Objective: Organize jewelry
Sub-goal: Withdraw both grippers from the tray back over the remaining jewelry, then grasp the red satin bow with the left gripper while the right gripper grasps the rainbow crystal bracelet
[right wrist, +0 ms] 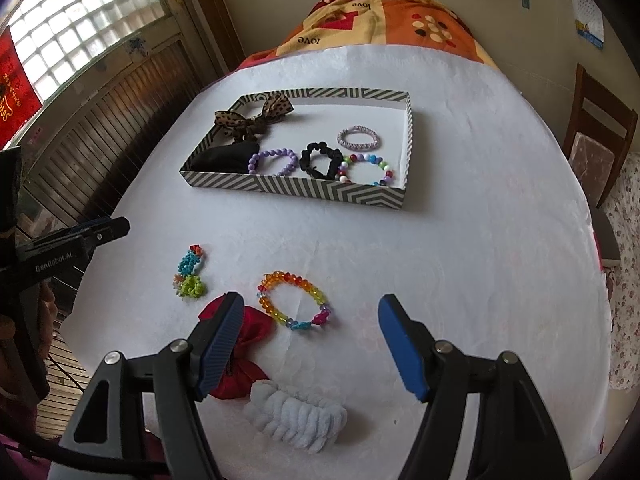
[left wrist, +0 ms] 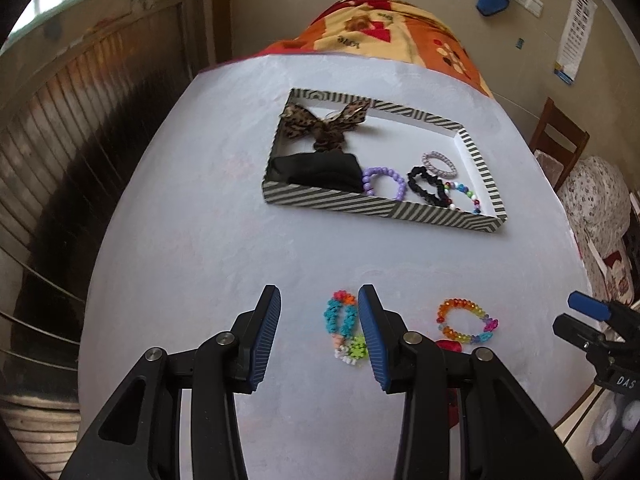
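A striped tray (left wrist: 328,199) (right wrist: 304,190) on the white table holds a leopard bow (left wrist: 320,122), a black pouch (left wrist: 320,170), a purple bead bracelet (right wrist: 276,162), a black scrunchie (right wrist: 320,160), a lilac hair tie (right wrist: 359,137) and a multicolour bead bracelet (right wrist: 368,170). On the table lie a turquoise-and-green bead bracelet (left wrist: 343,326) (right wrist: 189,272), a rainbow bracelet (left wrist: 466,320) (right wrist: 294,300), a red scrunchie (right wrist: 240,354) and a white fluffy scrunchie (right wrist: 296,416). My left gripper (left wrist: 318,312) is open and empty beside the turquoise bracelet. My right gripper (right wrist: 310,318) is open above the rainbow bracelet.
A patterned orange blanket (right wrist: 380,12) lies at the table's far end. A wooden chair (right wrist: 596,136) stands at the right. A slatted wooden wall (left wrist: 60,140) runs along the left.
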The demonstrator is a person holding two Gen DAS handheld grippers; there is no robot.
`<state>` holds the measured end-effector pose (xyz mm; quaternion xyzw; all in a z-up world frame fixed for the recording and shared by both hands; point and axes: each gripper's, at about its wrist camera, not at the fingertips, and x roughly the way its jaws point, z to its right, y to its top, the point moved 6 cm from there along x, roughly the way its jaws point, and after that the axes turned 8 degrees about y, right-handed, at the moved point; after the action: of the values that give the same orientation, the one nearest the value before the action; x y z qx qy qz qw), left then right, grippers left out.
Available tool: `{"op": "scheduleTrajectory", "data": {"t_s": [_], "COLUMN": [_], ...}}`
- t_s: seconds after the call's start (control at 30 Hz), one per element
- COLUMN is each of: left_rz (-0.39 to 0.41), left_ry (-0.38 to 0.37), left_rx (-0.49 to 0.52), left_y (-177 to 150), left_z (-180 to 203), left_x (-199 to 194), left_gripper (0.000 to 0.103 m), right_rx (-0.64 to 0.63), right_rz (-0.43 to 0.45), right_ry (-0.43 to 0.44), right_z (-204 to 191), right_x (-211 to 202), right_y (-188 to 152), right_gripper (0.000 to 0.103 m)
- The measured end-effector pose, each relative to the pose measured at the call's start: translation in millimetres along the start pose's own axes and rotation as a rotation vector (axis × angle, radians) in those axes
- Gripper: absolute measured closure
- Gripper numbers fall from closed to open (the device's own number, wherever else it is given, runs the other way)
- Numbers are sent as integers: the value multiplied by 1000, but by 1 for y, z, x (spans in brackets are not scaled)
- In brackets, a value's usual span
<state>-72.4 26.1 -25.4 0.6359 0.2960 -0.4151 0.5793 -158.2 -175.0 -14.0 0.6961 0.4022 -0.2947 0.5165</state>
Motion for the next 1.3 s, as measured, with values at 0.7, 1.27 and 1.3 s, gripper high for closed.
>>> {"op": "scheduleTrajectory", "data": {"t_s": [0.7, 1.27, 1.3], "left_rz": [-170, -282, -292], "left_ry": [-111, -247, -257], "left_rx": [-13, 88, 93], "left_y": [-35, -61, -63], "left_z": [7, 64, 68], "left_x": [39, 35, 36], "left_gripper": [71, 71, 71], "right_rx": [11, -9, -21], "right_rz": [-85, -139, -145], "right_ry": [-25, -26, -23], "right_z": [16, 23, 23], "right_x": [21, 44, 48], "right_y": [-16, -26, -26], "right_gripper": [30, 30, 30]}}
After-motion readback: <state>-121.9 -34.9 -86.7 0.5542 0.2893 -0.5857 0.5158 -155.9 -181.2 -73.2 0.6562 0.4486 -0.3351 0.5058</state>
